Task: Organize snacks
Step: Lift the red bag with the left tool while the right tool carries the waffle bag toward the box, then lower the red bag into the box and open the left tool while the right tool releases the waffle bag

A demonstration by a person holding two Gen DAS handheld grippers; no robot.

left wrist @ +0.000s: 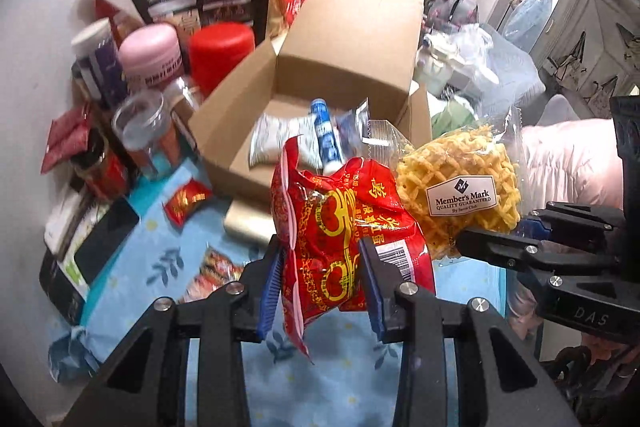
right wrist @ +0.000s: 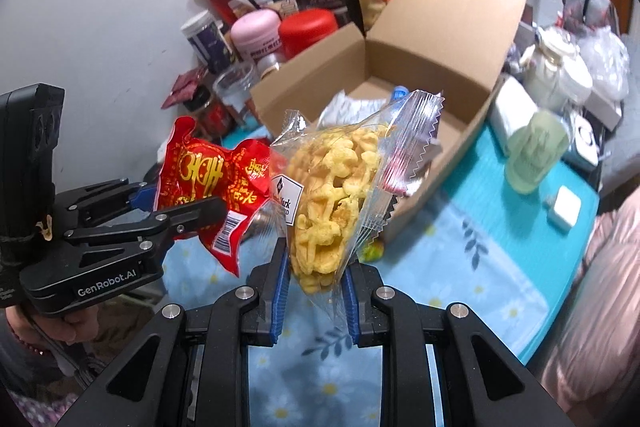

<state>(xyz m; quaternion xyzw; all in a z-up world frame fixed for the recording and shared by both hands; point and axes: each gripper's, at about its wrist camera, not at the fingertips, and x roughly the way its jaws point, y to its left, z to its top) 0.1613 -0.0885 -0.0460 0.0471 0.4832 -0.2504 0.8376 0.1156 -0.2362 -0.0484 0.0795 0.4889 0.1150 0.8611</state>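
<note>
My left gripper (left wrist: 320, 279) clamps the red snack packet (left wrist: 340, 227); my right gripper (right wrist: 316, 291) clamps the clear waffle-crisp bag (right wrist: 336, 187), both just before the open cardboard box (left wrist: 340, 67).

Blue floral tablecloth (right wrist: 472, 259) bears cardboard box (right wrist: 436, 39), jars (left wrist: 152, 59)

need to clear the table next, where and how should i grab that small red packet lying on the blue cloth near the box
Take the small red packet across its short width, coming straight down from above. It lies flat on the blue cloth with bare cloth around it, so the fingers fit either side. The cardboard box stands close on its right, so avoid a sideways approach. Both hand-held grippers are full now.
</note>
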